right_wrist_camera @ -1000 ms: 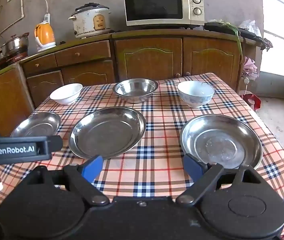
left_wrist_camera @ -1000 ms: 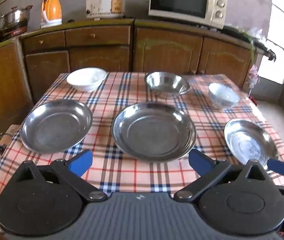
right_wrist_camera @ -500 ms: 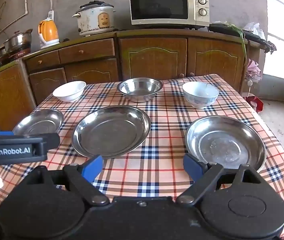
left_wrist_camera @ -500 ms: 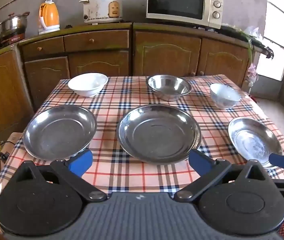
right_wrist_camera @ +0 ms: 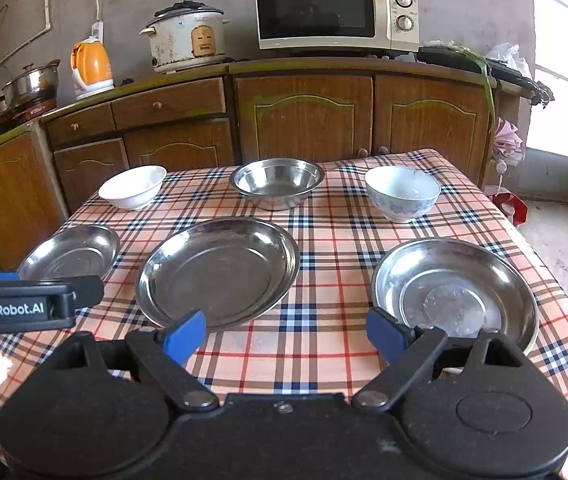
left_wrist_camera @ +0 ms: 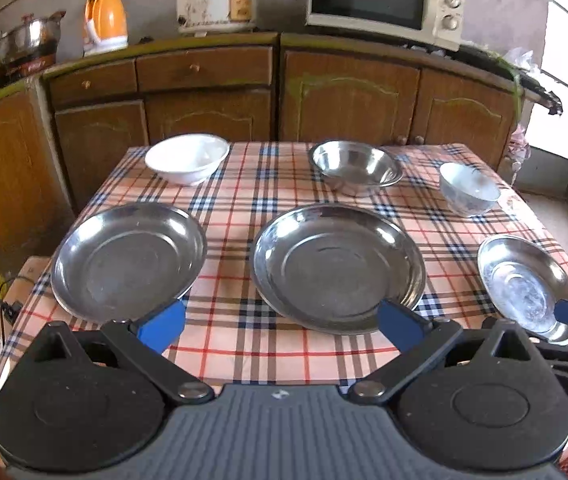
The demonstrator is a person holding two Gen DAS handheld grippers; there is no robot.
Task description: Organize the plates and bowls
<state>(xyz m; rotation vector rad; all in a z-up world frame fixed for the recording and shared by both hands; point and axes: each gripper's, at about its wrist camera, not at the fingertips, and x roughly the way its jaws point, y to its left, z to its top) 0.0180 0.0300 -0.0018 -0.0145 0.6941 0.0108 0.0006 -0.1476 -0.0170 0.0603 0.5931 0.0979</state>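
Checked table (left_wrist_camera: 284, 344): large steel plate (left_wrist_camera: 338, 268) ahead of open left gripper (left_wrist_camera: 281, 322)

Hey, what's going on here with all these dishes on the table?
A person holds a two-finger gripper in each hand over a checked table, about to sort plates and bowls. Both the left gripper and the right gripper are open and hold nothing. Nothing is stacked yet: three steel plates sit apart in the near row, and a white bowl, a steel bowl and a patterned bowl stand in the far row.
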